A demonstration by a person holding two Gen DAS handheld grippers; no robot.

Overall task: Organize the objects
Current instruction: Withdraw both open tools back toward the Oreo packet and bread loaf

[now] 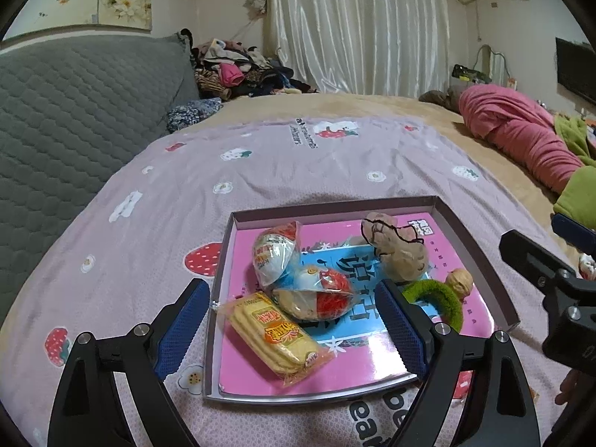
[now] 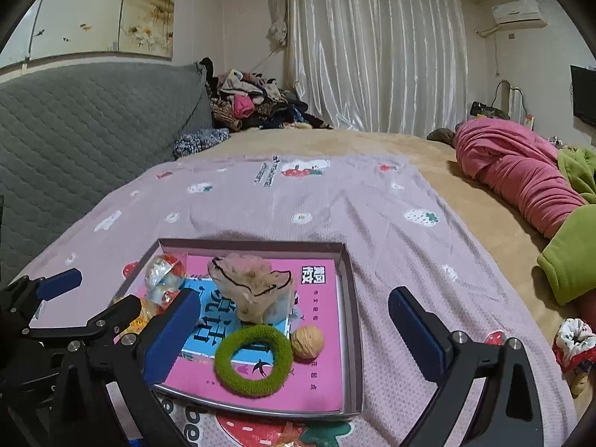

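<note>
A shallow pink tray (image 1: 335, 206) (image 2: 253, 244) lies on the strawberry-print sheet. It holds a yellow cracker packet (image 1: 275, 339), two red-and-white snack packets (image 1: 275, 253) (image 1: 316, 296), a beige cloth with black trim (image 1: 395, 249) (image 2: 253, 290), a green hair ring (image 1: 439, 298) (image 2: 253, 361) and a walnut (image 1: 460, 279) (image 2: 307, 341). My left gripper (image 1: 292, 285) is open over the tray's left half; the cracker packet lies between its fingers, untouched. My right gripper (image 2: 294, 293) is open wide above the ring and walnut, holding nothing.
A floral scrunchie (image 2: 573, 342) lies on the bed at the right. Beyond it are a green blanket (image 2: 566, 260) and a pink bundle (image 2: 521, 171). A grey quilted headboard (image 2: 74, 130) stands on the left, a clothes pile (image 2: 253, 104) behind.
</note>
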